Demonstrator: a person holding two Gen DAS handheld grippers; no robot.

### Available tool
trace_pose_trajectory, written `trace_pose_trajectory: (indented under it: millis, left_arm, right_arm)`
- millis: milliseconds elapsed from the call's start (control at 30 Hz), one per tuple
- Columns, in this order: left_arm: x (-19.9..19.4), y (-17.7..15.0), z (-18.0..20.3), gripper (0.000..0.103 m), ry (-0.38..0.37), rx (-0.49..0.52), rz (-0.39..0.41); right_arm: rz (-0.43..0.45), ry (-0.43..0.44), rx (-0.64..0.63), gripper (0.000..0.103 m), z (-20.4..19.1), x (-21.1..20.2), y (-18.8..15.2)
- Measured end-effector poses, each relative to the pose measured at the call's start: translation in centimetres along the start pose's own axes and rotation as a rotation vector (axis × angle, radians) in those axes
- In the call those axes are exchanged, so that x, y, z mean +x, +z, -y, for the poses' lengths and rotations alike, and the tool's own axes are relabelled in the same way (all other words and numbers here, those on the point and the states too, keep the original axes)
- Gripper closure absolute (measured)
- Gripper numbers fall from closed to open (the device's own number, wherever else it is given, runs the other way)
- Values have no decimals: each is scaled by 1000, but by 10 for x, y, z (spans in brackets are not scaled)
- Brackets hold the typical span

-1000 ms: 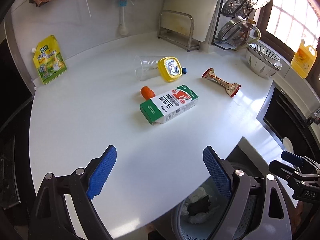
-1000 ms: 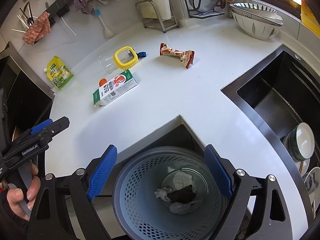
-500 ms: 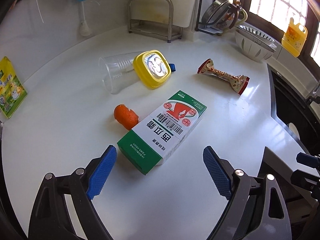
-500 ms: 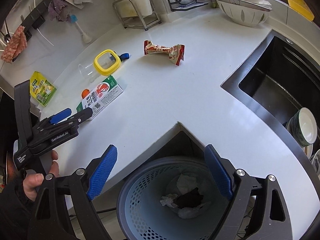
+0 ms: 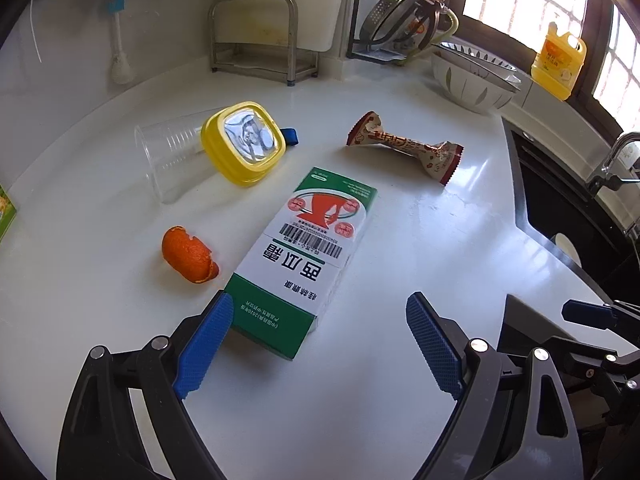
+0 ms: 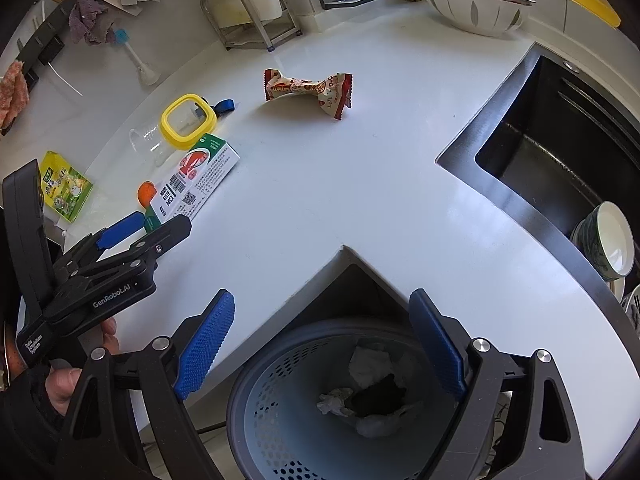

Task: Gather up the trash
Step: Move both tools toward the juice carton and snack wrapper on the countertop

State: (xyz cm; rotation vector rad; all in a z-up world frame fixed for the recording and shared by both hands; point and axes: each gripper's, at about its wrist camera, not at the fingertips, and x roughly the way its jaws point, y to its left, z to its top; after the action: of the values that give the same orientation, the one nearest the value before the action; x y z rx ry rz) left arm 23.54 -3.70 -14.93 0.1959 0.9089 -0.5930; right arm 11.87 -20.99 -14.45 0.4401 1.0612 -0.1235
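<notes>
A green and white carton point(image 5: 304, 256) lies flat on the white counter point(image 5: 400, 240). My left gripper point(image 5: 320, 344) is open, its jaws straddling the carton's near green end, left pad point(image 5: 204, 344) beside it. An orange peel point(image 5: 188, 254) lies left of the carton; a red snack wrapper point(image 5: 404, 146), a clear plastic cup point(image 5: 168, 156) and a yellow lid point(image 5: 244, 142) lie behind. My right gripper point(image 6: 320, 344) is open and empty above a grey trash basket point(image 6: 256, 400) holding crumpled paper. The right wrist view also shows the left gripper point(image 6: 148, 228) at the carton point(image 6: 196, 184).
A black sink point(image 6: 560, 148) with bowls is at the right. A white colander point(image 5: 476, 80), a dish rack point(image 5: 400, 12), a metal stand point(image 5: 256, 40) and a yellow bottle point(image 5: 560, 62) line the back. A green pouch point(image 6: 66, 190) lies at the counter's left.
My left gripper has moved forward over the counter until its open jaws reach the carton's near end. The right gripper has stayed over the basket.
</notes>
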Motion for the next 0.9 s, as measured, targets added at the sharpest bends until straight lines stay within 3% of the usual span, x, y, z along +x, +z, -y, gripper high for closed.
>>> trace_pose_trajectory:
  millis: [267,467,733,900]
  left_arm:
    - [-3,-3,17,16,-30,-27,-16]
    - [-1,10,12,15,-4,-142,-9]
    - [18,26,20,15,87,-126,-22]
    - [11,30,18,15,75,-140,-9]
  right_arm:
    - [21,-4,34,18,8,-3,6]
    - [35,-6,42,18,11,-7,5]
    - [56,5,77,18,19,-9,10]
    - [63,11,76,18,18,-10,11]
